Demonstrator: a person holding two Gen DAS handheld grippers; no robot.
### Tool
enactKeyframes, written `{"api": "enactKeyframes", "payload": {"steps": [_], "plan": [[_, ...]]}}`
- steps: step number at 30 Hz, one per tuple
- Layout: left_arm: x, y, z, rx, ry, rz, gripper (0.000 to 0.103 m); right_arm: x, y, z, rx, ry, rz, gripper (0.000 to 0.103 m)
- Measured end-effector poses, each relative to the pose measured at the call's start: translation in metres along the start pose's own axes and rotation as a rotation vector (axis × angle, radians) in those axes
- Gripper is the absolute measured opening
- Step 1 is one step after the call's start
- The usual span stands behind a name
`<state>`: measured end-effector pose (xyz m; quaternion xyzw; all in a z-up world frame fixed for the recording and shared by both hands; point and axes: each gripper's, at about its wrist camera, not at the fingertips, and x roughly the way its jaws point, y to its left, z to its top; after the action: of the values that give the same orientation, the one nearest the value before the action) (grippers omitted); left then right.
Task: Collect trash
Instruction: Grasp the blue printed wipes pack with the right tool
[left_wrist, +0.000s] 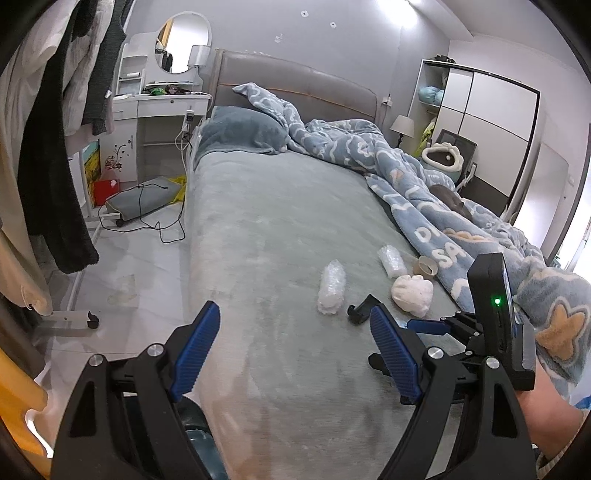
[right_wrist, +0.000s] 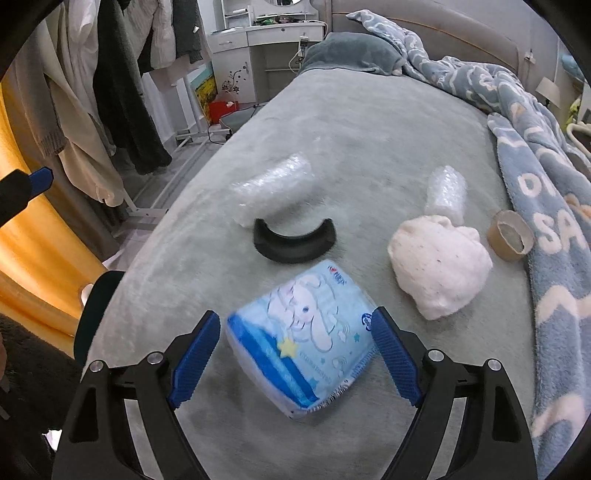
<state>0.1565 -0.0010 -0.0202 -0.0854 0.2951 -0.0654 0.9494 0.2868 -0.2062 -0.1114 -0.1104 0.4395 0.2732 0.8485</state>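
Trash lies on the grey-green bed (right_wrist: 351, 122). A blue cartoon tissue pack (right_wrist: 303, 336) lies between the open jaws of my right gripper (right_wrist: 295, 350); the fingers stand beside it without squeezing it. Beyond it lie a black curved plastic piece (right_wrist: 293, 245), two bubble-wrap rolls (right_wrist: 273, 182) (right_wrist: 445, 194), a crumpled white wad (right_wrist: 439, 266) and a cardboard tape core (right_wrist: 509, 236). My left gripper (left_wrist: 295, 343) is open and empty over the bed's near left edge. It sees a bubble-wrap roll (left_wrist: 331, 286), the black piece (left_wrist: 362, 308), the wad (left_wrist: 412, 293) and the right gripper's body (left_wrist: 495, 325).
A blue patterned blanket (right_wrist: 546, 177) covers the bed's right side. Clothes hang on a rack (right_wrist: 122, 92) to the left, beside an orange curtain (right_wrist: 33, 240). A white dressing table (left_wrist: 159, 103), cables and a red box (left_wrist: 105, 190) are on the floor side. A wardrobe (left_wrist: 480, 122) stands at the far right.
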Motion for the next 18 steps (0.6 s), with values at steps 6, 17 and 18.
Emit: {"api": "enactKeyframes", "payload": {"steps": [6, 17, 18], "plan": [[0.005, -0.008, -0.003, 0.005, 0.01, -0.004, 0.085, -0.002, -0.011, -0.004, 0.019, -0.013, -0.022, 0.061], [0.033, -0.034, -0.014, 0.071, 0.094, -0.059, 0.085, -0.015, -0.029, -0.002, 0.061, -0.061, -0.011, 0.021], [0.037, -0.038, -0.016, 0.087, 0.106, -0.064, 0.085, -0.02, -0.031, 0.0, 0.069, -0.073, 0.0, 0.02]]}}
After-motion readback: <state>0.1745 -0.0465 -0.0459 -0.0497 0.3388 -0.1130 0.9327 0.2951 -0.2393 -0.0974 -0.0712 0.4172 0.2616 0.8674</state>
